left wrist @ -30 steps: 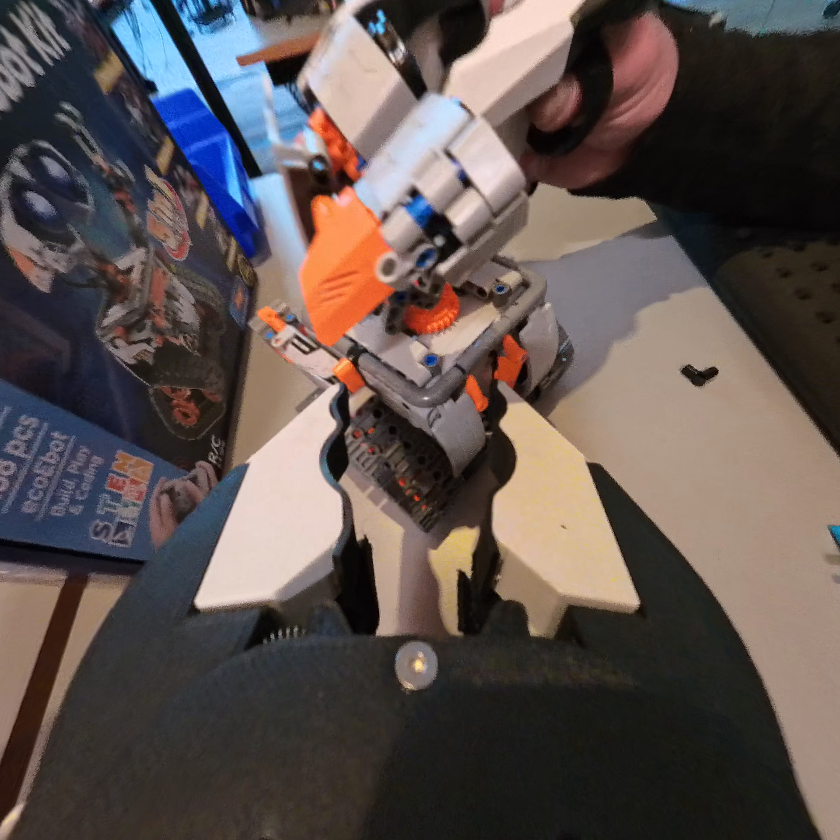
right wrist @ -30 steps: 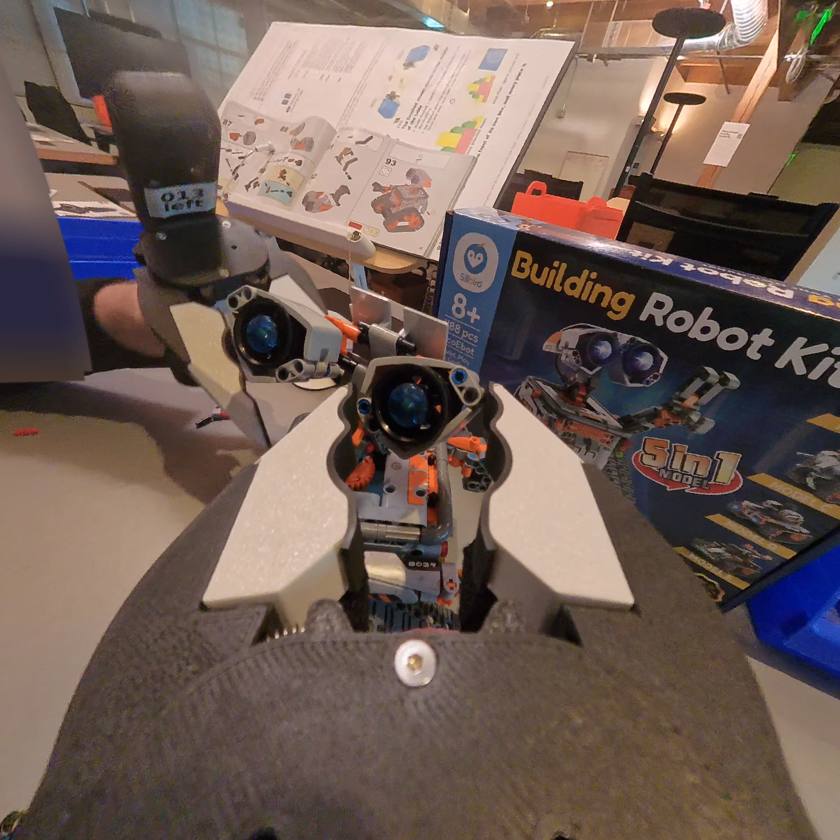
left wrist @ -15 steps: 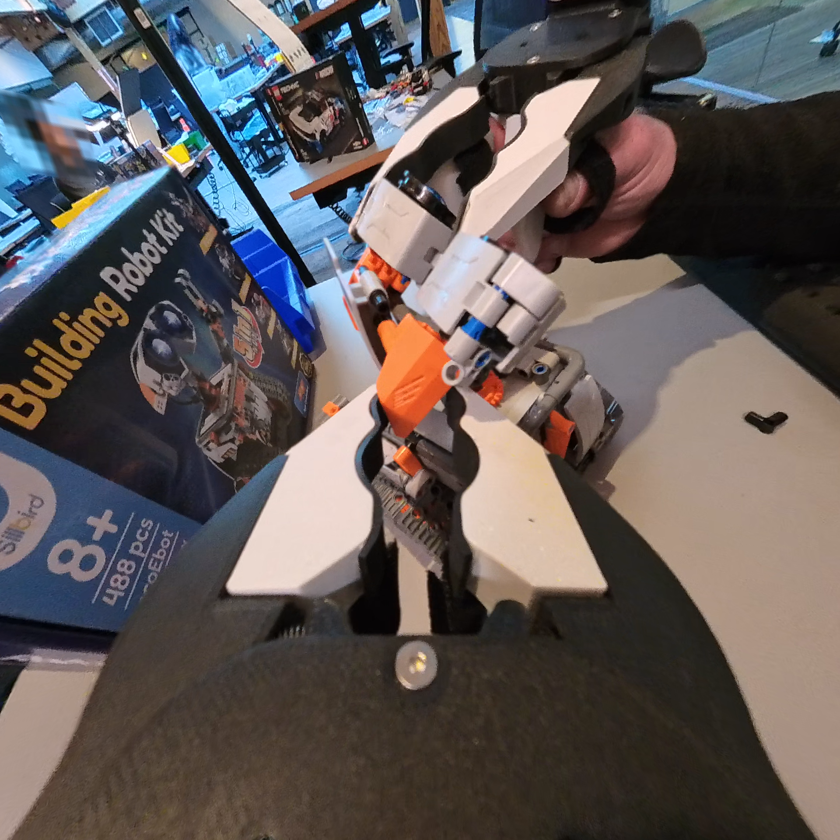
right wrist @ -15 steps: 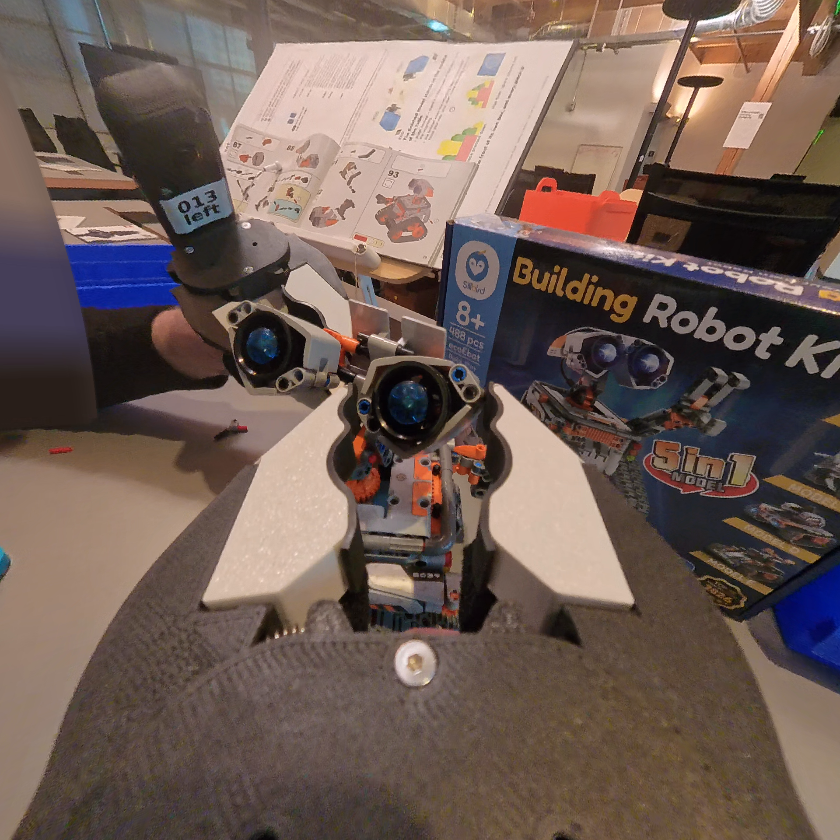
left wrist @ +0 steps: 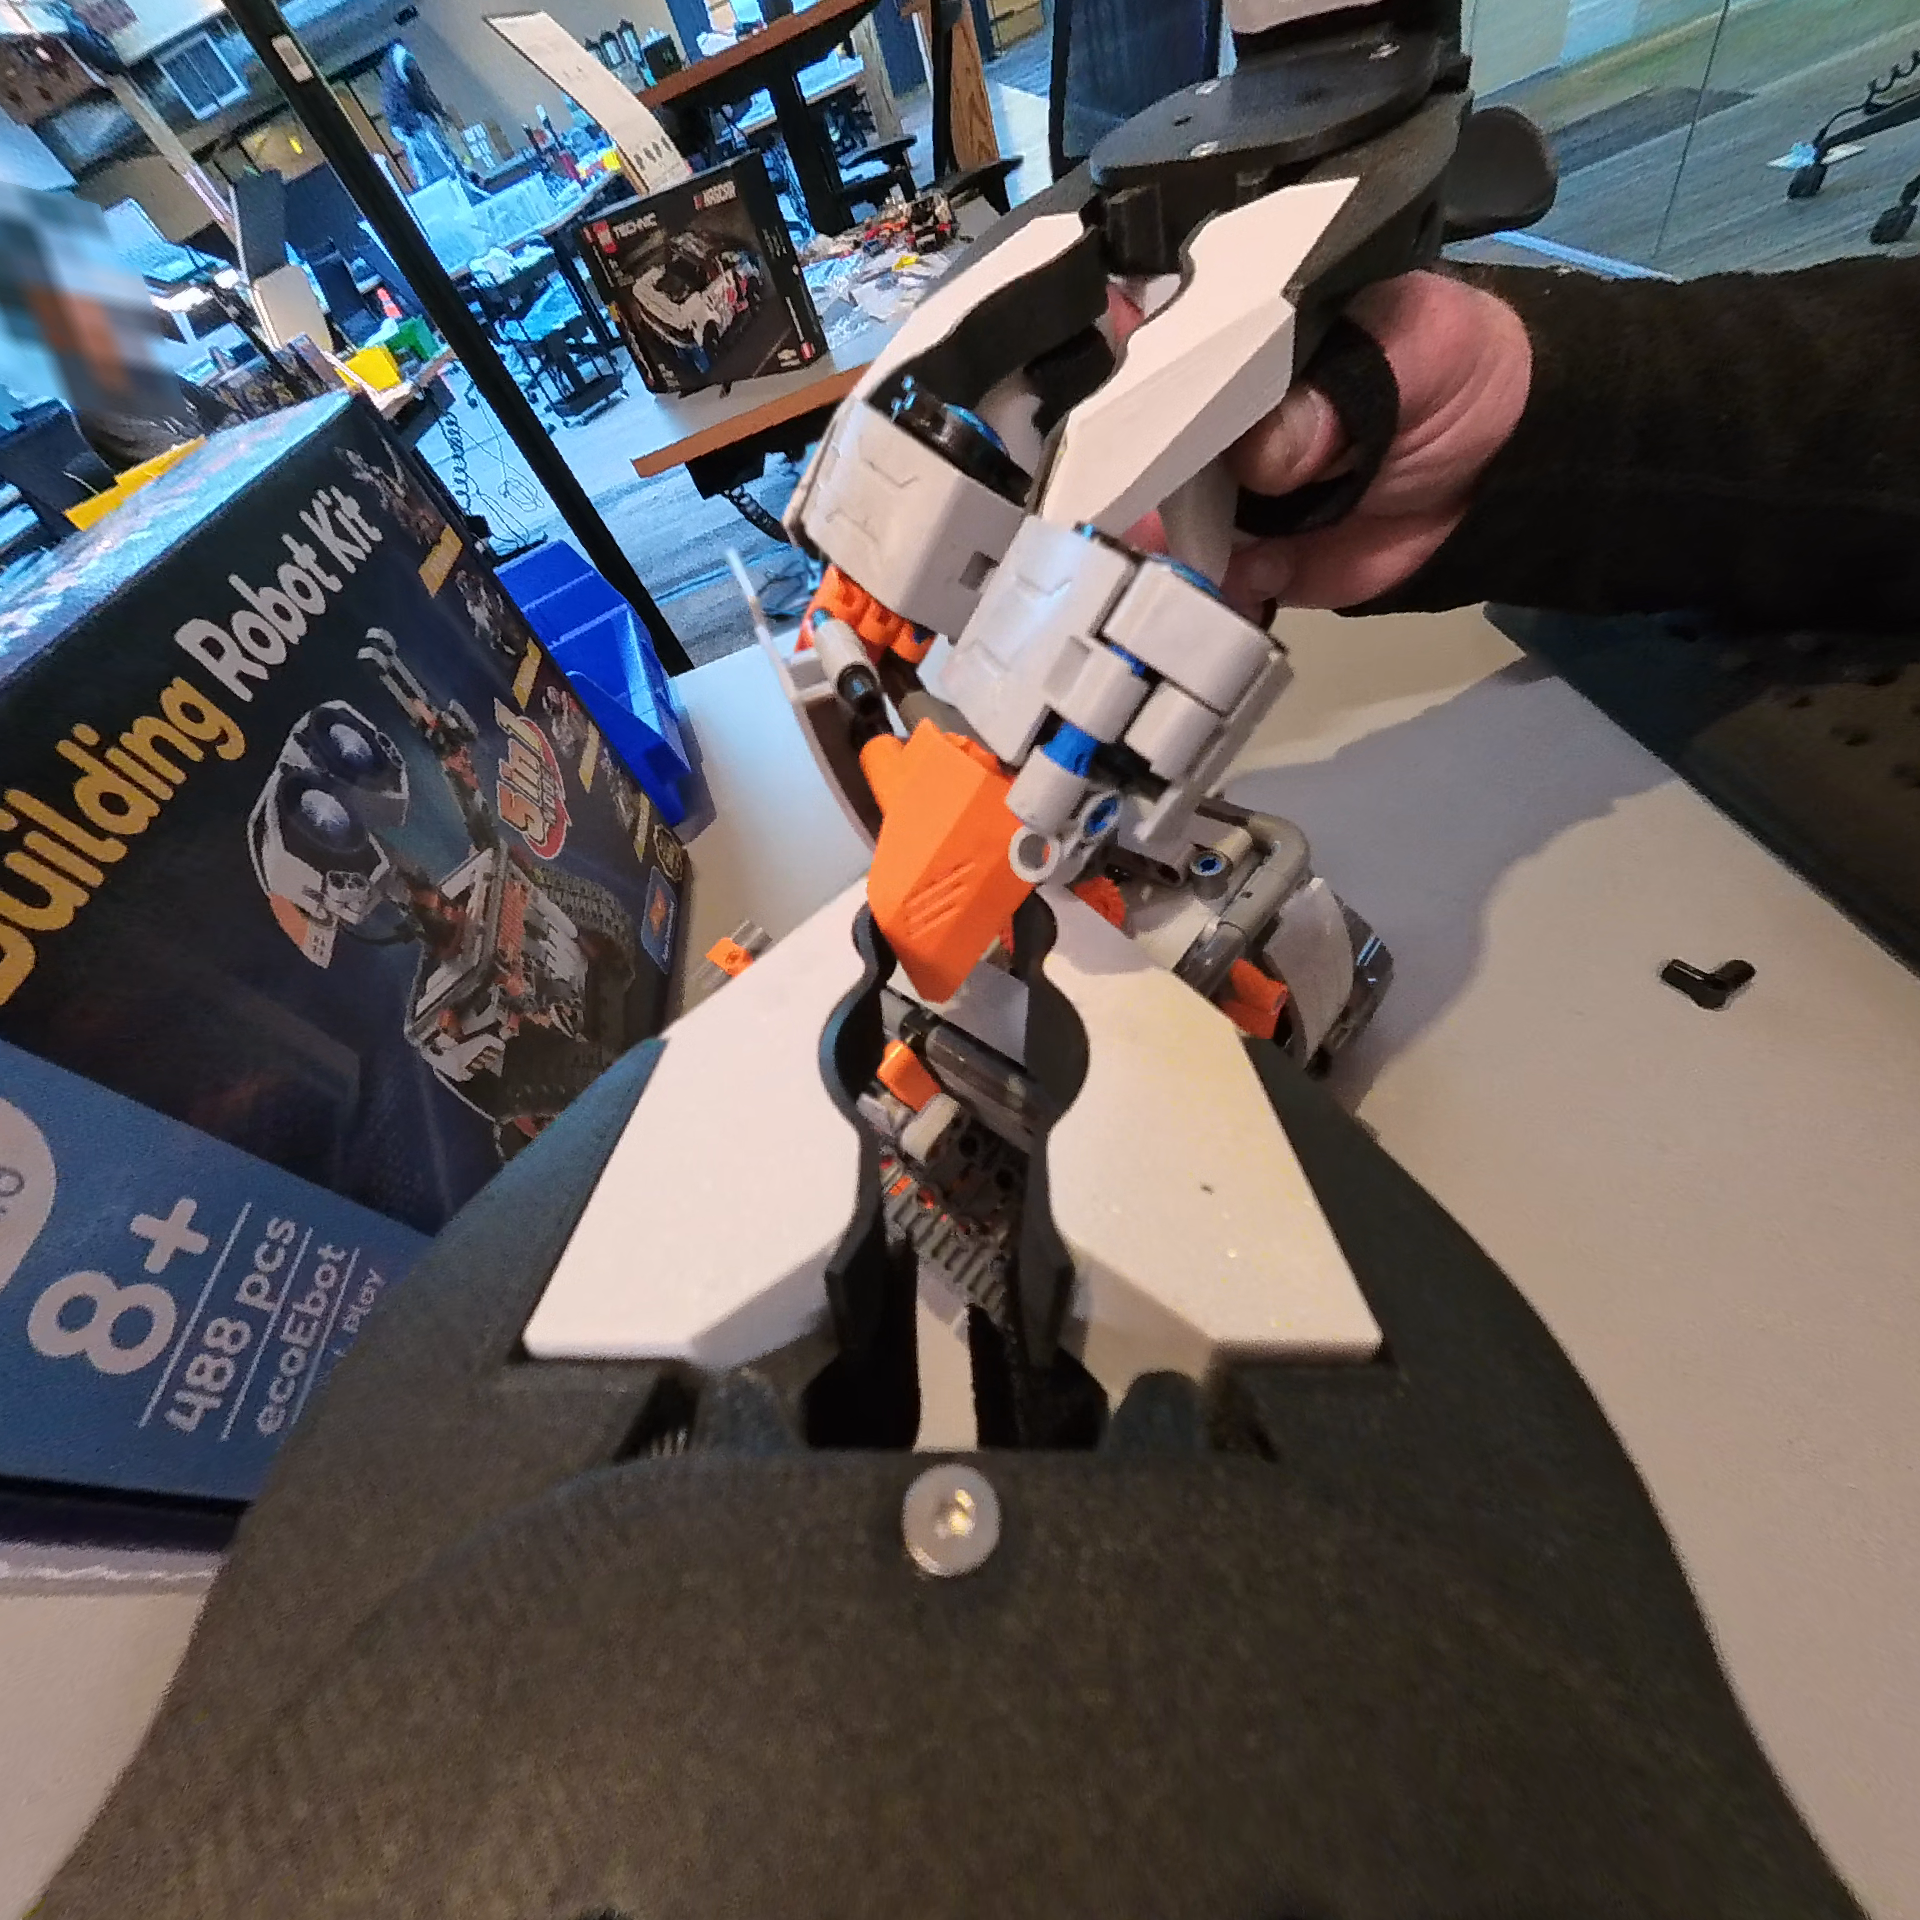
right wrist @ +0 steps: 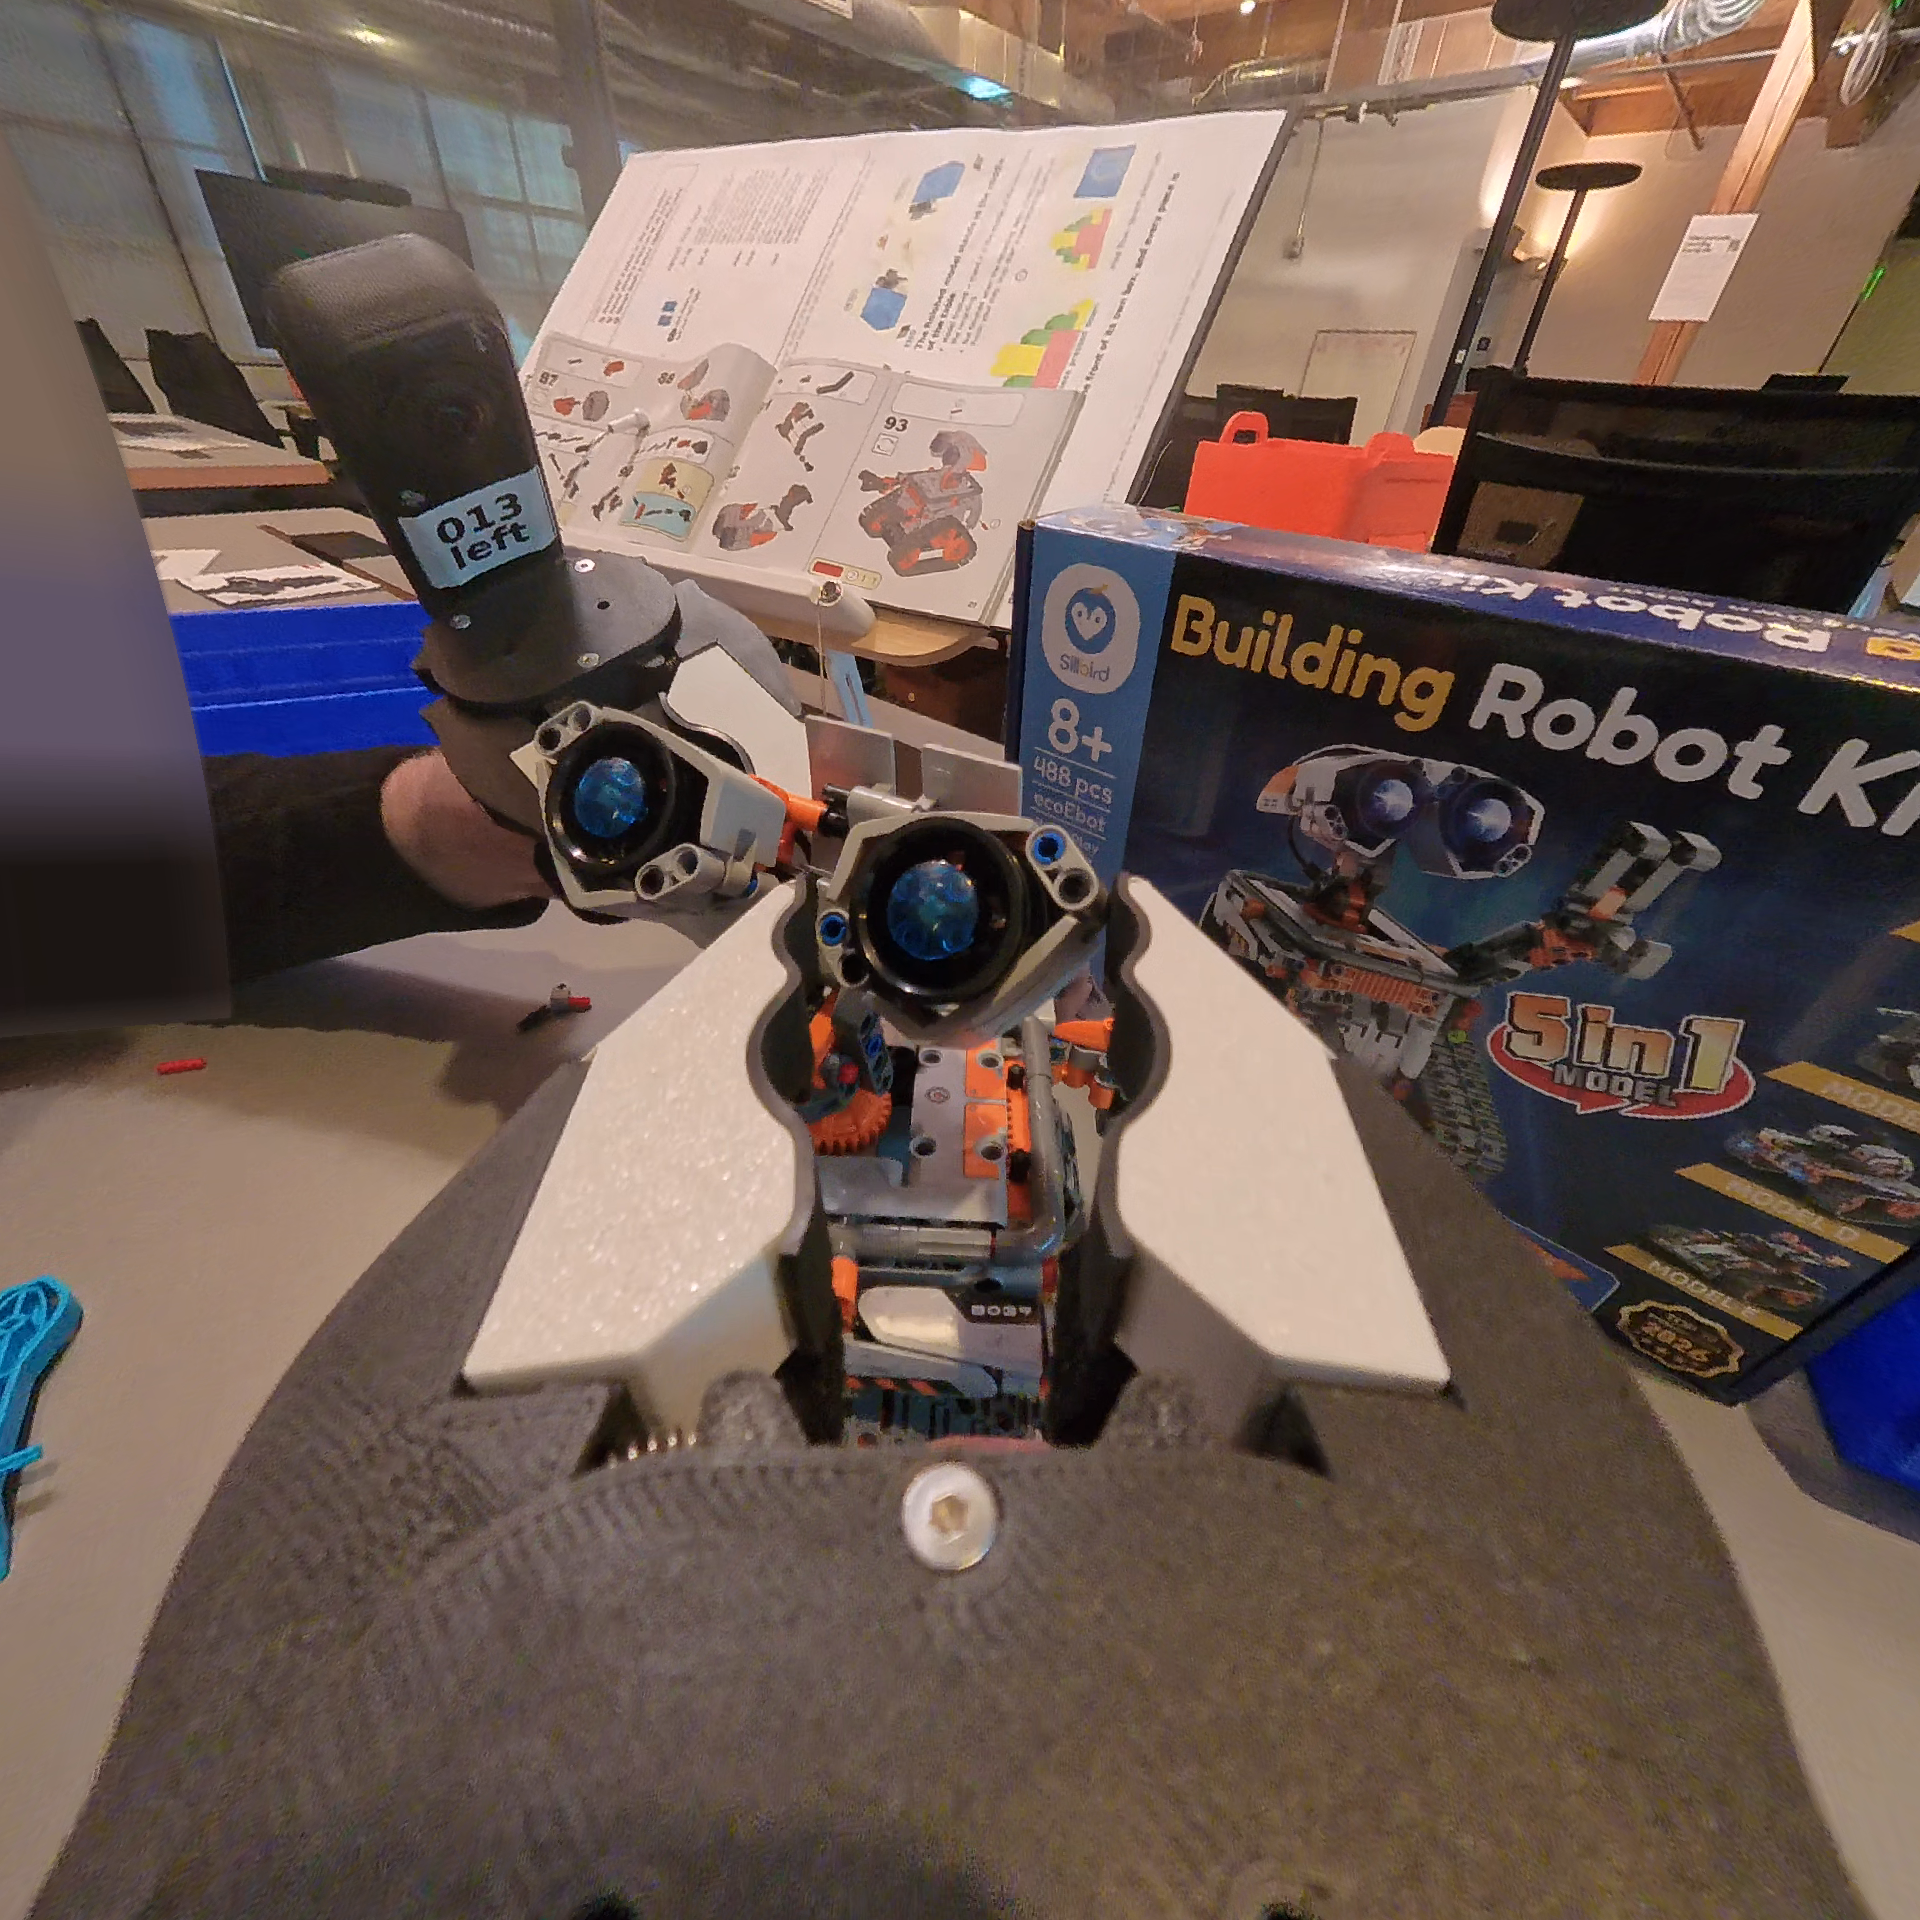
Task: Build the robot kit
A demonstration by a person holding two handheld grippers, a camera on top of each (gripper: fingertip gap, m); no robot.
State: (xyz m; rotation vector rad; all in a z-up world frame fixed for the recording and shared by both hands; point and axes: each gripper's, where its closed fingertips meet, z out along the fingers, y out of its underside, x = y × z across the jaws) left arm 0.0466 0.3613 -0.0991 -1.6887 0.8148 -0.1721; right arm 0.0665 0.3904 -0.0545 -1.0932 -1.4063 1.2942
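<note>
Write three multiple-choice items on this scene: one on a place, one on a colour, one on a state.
1. In the right wrist view, where does the kit box stand relative to the brick robot?
A. To its left
B. On top of it
C. To its right

2. What colour are the robot's eye lenses?
A. Blue
B. Green
C. Red

3. What state is the right tool in?
A. Open, far from the robot
B. Shut on the robot's head
C. Lying flat on the table

Answers:
1. C: the box fills the right side of that view, beside the robot.
2. A: both round lenses show blue inside black rings.
3. B: its white fingers press either side of one eye unit, as the left wrist view also shows.
</note>
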